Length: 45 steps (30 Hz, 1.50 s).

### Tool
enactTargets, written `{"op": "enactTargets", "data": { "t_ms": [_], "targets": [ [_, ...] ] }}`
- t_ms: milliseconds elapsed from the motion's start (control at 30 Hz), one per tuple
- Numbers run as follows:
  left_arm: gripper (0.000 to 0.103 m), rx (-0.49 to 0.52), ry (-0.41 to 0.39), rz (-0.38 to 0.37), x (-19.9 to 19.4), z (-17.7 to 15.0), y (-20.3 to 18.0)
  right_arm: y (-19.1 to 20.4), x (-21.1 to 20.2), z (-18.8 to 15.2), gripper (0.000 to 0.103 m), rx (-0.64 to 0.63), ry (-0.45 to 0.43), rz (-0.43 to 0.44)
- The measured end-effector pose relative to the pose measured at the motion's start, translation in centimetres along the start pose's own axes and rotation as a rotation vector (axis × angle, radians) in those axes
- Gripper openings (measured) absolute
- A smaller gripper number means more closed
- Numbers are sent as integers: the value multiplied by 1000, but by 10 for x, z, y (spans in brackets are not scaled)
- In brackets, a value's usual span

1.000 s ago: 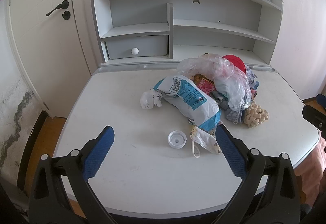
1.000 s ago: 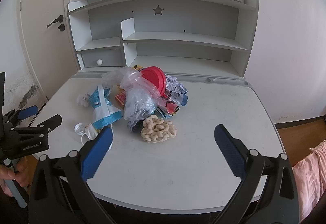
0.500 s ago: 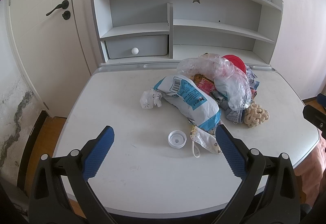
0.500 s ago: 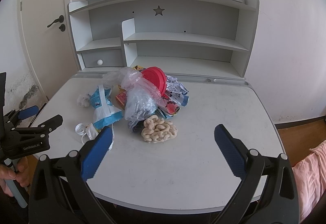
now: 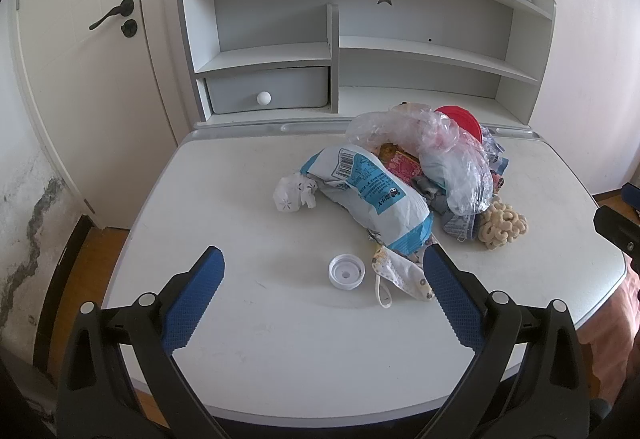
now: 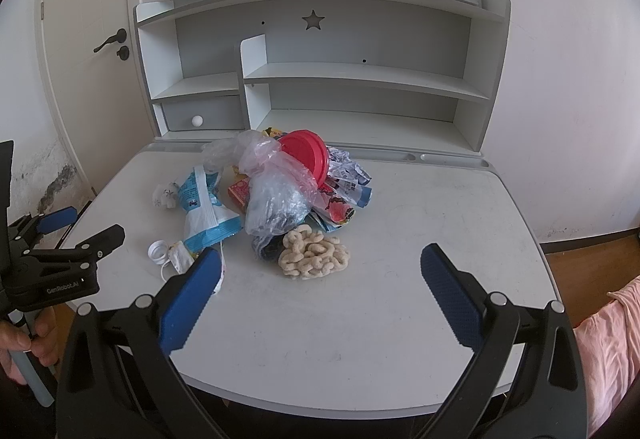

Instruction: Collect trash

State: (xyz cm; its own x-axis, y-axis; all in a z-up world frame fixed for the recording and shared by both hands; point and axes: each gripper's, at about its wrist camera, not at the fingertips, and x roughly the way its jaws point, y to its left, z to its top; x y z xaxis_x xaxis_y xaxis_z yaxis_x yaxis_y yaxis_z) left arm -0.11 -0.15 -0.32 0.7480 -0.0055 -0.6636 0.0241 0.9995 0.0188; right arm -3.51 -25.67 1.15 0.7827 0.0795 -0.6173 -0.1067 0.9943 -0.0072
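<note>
A: How do the two hand-held tools stand?

B: The left gripper [image 5: 322, 279] is spread wide over the near edge of the white desk [image 5: 248, 351], holding nothing and touching nothing. The right gripper [image 6: 320, 277] is just as wide and just as empty above its own near edge. In the right wrist view a hand [image 6: 24, 339] grips the left tool's handle at about eight o'clock.

A: What lies closest to the left one?

B: A white bottle cap [image 5: 346, 271], open side up, between the blue pads at twelve o'clock. Just beside it, toward one o'clock, a crumpled face mask [image 5: 402, 271] with its ear loop trailing on the desk.

A: And farther out?

B: A blue-and-white snack bag [image 5: 372, 199] lies slanted; its lower end appears to overlap the mask. A small wad of white tissue [image 5: 294, 193] sits against its far left end. At two o'clock a beige coiled lump [image 5: 502, 225] rests at the foot of the heap. Behind it a clear plastic bag [image 5: 448, 163] drapes over coloured wrappers [image 6: 340, 195], with a red lid [image 6: 308, 155] leaning at the back.

A: Beyond the trash?

B: The shelf unit [image 5: 400, 55], with a drawer [image 5: 266, 91] at eleven o'clock.
</note>
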Motion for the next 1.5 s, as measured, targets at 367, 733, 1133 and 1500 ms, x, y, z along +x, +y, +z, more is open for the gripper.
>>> {"op": "enactTargets", "data": {
  "t_ms": [367,733,1133,1500],
  "targets": [
    [97,0,1,1,2,1,-1,0,-1,0,97,0,-1,-1],
    [97,-1,3,1,2,1,-1,1,-1,0,97,-1,-1,-1],
    [97,1,4,0,2,0,-1,0,-3,0,97,-1,-1,-1],
    [97,-6,14,4,8,1,5,-1,1,3,97,0,11,8]
  ]
}}
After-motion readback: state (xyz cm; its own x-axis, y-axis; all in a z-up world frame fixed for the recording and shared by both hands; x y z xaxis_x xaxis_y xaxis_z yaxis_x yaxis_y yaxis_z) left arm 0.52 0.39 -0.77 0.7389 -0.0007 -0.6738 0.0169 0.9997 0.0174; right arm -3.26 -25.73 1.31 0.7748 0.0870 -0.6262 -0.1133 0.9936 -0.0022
